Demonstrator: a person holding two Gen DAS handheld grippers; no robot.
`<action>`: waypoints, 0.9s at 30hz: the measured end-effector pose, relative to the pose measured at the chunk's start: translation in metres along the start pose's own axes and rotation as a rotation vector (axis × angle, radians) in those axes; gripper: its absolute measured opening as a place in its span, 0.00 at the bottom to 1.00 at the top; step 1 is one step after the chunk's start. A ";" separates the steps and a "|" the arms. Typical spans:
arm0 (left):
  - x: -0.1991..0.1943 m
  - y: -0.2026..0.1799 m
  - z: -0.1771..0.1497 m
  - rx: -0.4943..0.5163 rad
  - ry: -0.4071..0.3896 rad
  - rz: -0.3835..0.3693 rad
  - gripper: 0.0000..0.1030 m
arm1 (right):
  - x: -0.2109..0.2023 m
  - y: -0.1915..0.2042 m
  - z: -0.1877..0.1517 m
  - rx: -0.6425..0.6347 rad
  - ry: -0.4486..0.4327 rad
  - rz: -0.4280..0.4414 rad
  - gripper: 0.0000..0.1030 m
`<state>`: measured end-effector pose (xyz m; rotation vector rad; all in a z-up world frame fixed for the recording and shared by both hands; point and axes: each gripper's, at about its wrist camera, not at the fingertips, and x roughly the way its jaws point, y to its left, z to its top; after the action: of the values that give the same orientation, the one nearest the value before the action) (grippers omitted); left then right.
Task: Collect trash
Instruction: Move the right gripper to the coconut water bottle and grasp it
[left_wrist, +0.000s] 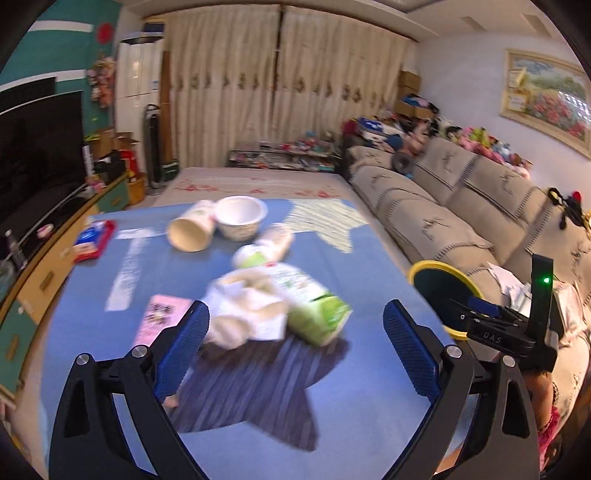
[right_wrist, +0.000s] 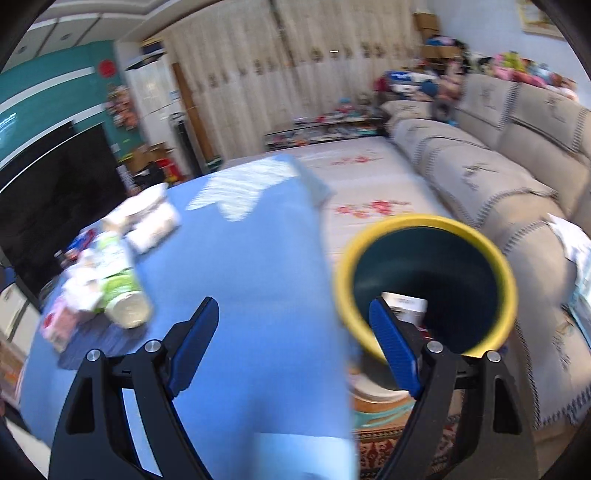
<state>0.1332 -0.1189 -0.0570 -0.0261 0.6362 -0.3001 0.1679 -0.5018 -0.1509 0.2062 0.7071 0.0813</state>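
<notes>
Crumpled white paper wad (left_wrist: 245, 314) against green-white carton (left_wrist: 310, 310), just ahead between gaping left tongs (left_wrist: 295, 343); nearer than right tongs (right_wrist: 295, 343), released beside yellow-rimmed dark bin (right_wrist: 424, 280).

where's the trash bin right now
The yellow-rimmed trash bin sits off the right edge of the blue table, between it and the beige sofa. In the right wrist view, the open right gripper faces its mouth.
</notes>
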 end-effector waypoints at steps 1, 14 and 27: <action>-0.006 0.011 -0.003 -0.020 -0.003 0.014 0.91 | 0.003 0.016 0.003 -0.037 0.007 0.046 0.77; -0.024 0.049 -0.019 -0.100 -0.019 0.069 0.91 | 0.078 0.136 0.006 -0.293 0.198 0.243 0.77; -0.020 0.054 -0.022 -0.117 -0.007 0.074 0.91 | 0.103 0.136 0.010 -0.253 0.251 0.281 0.54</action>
<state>0.1199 -0.0602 -0.0693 -0.1150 0.6461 -0.1907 0.2513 -0.3559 -0.1797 0.0507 0.9065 0.4690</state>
